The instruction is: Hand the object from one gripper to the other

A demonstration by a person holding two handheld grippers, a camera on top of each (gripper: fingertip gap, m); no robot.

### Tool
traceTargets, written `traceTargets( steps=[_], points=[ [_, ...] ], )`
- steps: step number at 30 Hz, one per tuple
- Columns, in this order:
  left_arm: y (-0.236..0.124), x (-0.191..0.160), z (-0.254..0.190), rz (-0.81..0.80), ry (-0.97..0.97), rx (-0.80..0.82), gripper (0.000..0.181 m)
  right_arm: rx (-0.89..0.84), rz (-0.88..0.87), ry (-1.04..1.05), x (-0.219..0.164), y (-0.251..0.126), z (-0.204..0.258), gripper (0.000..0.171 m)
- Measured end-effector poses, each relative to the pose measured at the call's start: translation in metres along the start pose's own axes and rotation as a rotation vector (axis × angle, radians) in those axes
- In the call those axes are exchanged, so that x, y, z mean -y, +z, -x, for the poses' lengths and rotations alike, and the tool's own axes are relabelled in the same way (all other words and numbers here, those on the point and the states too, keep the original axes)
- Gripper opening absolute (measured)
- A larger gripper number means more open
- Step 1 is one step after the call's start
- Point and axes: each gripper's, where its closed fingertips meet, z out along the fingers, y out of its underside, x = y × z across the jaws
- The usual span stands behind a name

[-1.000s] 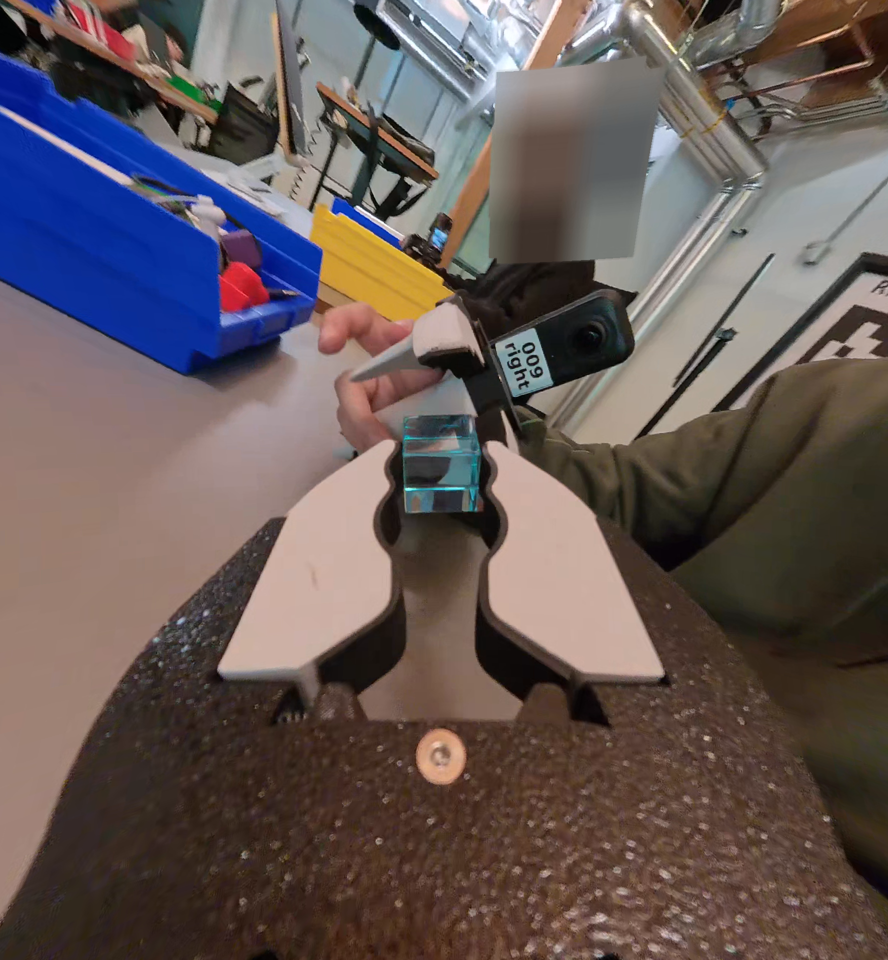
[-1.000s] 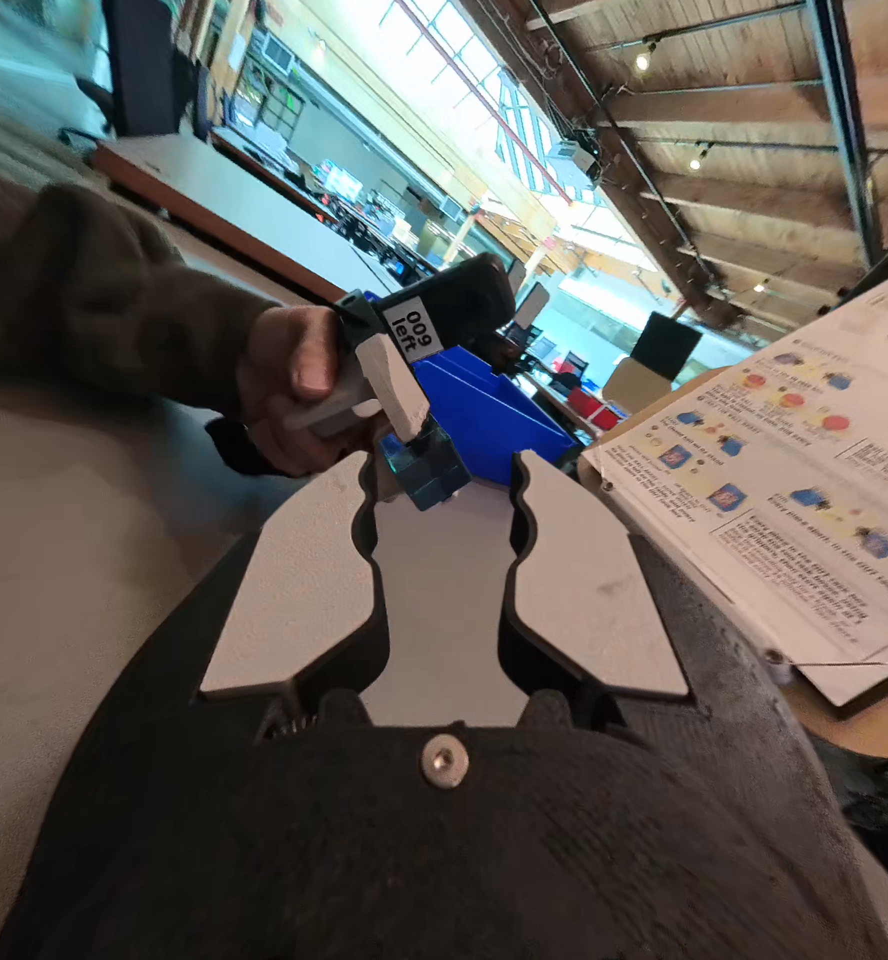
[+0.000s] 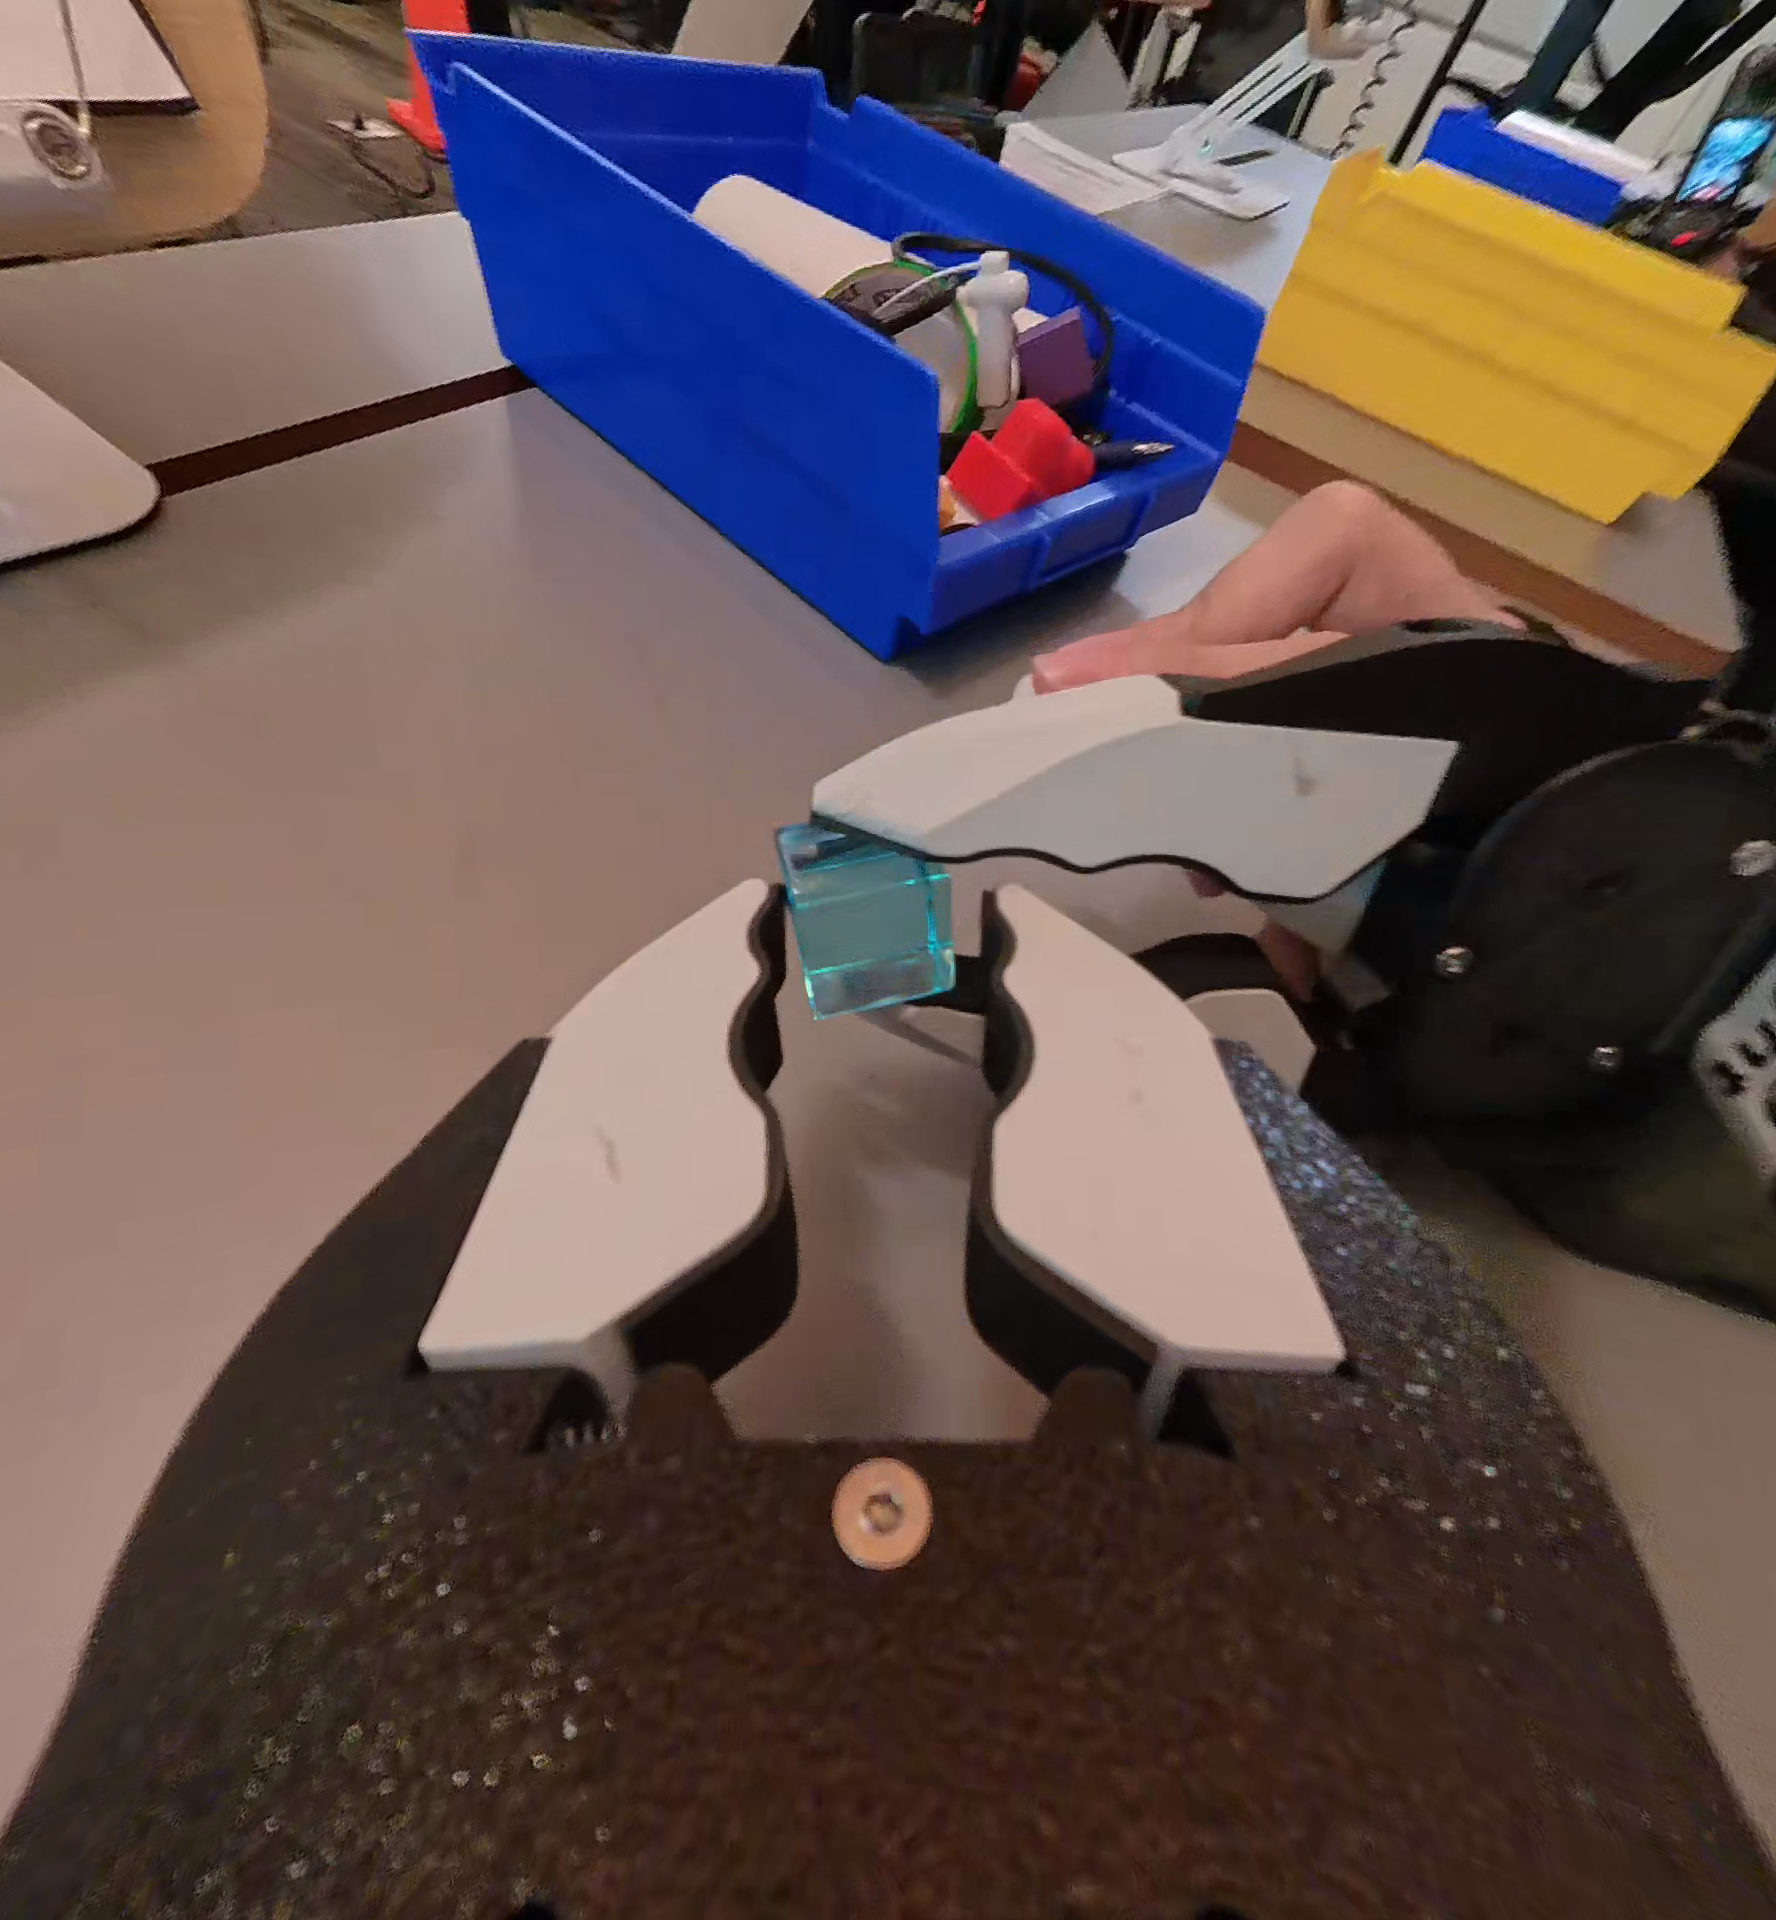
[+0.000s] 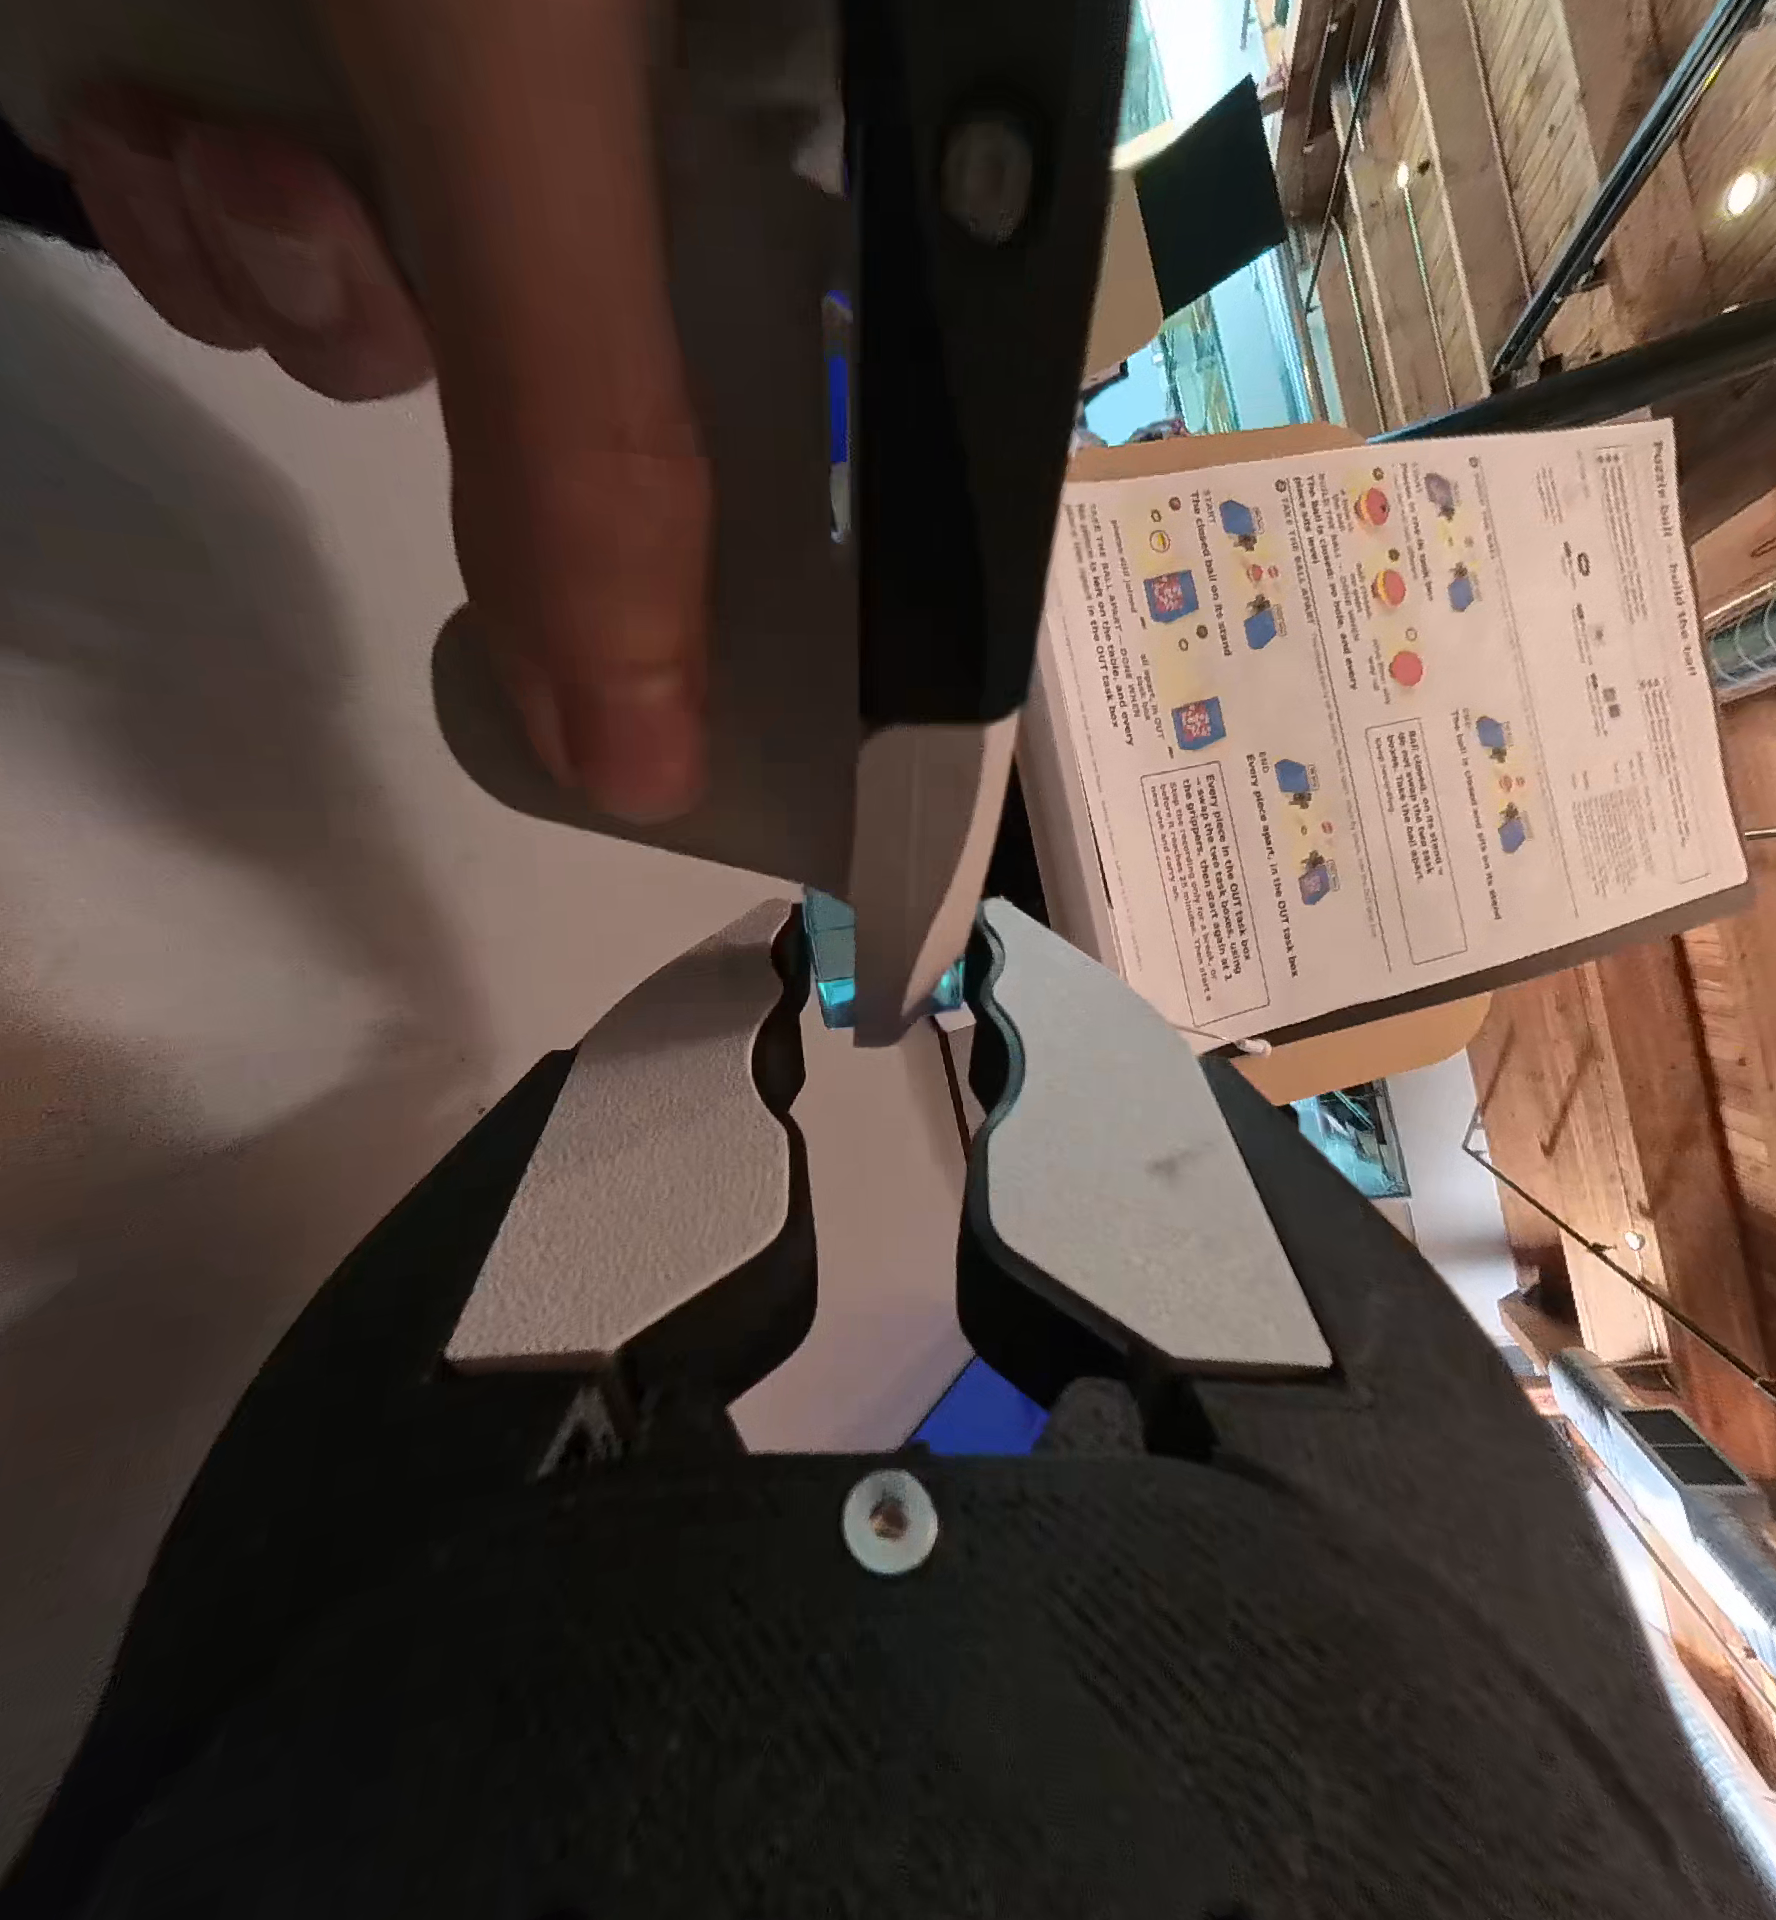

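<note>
Grey laminate tabletop (image 3: 344, 779) fills the left wrist view, with the corner of a white rounded slab (image 3: 1, 468) lying at its far left. Further right stands a blue plastic bin (image 3: 718, 343) holding red blocks, a purple block and a white roll. In front of it, the small clear turquoise plastic cube (image 3: 868, 935) sits up off the table at the tips of the left gripper (image 3: 879, 904). The cube touches that gripper's left finger, while a thin dark gap shows beside the right finger, so the left grip looks released. The right gripper (image 4: 884, 920) reaches in from the right, its upper finger (image 3: 1123, 790) lying flat on the cube's top. The person's hand (image 3: 1279, 603) rests along that tool. A yellow plastic bin (image 3: 1486, 312) stands beyond it, at the far right.

In the right wrist view a hand (image 4: 572, 468) fills the upper left, holding the left gripper, which comes down across the middle. Behind one white finger of that tool, the cube sits pinched between the right gripper's two fingertips, touching both. To the right hangs a printed instruction sheet (image 4: 1383, 707) on a brown board (image 4: 1383, 1049).
</note>
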Motion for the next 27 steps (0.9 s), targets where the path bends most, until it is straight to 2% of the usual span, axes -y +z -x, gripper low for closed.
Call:
traceTargets(
  steps=[3, 5, 8, 13, 14, 16, 20, 23, 27],
  points=[
    [-0.001, -0.001, 0.002, -0.002, 0.016, -0.007, 0.029, 0.006, -0.013, 0.022, 0.002, 0.000, 0.001, 0.028],
    [-0.004, 0.002, 0.002, -0.017, 0.000, -0.042, 0.028, 0.026, -0.072, 0.120, 0.007, -0.002, 0.000, 0.028],
    [-0.015, 0.010, 0.005, -0.071, 0.009, -0.122, 0.028, 0.164, -0.272, 0.464, 0.022, -0.010, -0.003, 0.045],
    [-0.052, 0.027, -0.017, -0.210, -0.093, -0.529, 0.028, 0.444, -0.530, 1.097, 0.042, -0.026, -0.018, 0.072],
    [-0.057, 0.028, -0.020, -0.218, -0.114, -0.586, 0.028, 0.522, -0.564, 1.192, 0.047, -0.028, -0.018, 0.072],
    [-0.063, 0.025, -0.026, -0.213, -0.131, -0.668, 0.028, 0.645, -0.645, 1.303, 0.059, -0.036, -0.017, 0.065],
    [-0.062, 0.014, -0.038, -0.158, -0.060, -0.711, 0.028, 0.649, -0.752, 1.378, 0.067, -0.043, -0.026, 0.045],
    [-0.060, 0.009, -0.042, -0.136, -0.018, -0.713, 0.028, 0.661, -0.756, 1.393, 0.065, -0.044, -0.028, 0.044],
    [-0.058, 0.012, -0.040, -0.151, -0.025, -0.695, 0.028, 0.654, -0.720, 1.350, 0.064, -0.041, -0.022, 0.026]
  ],
)
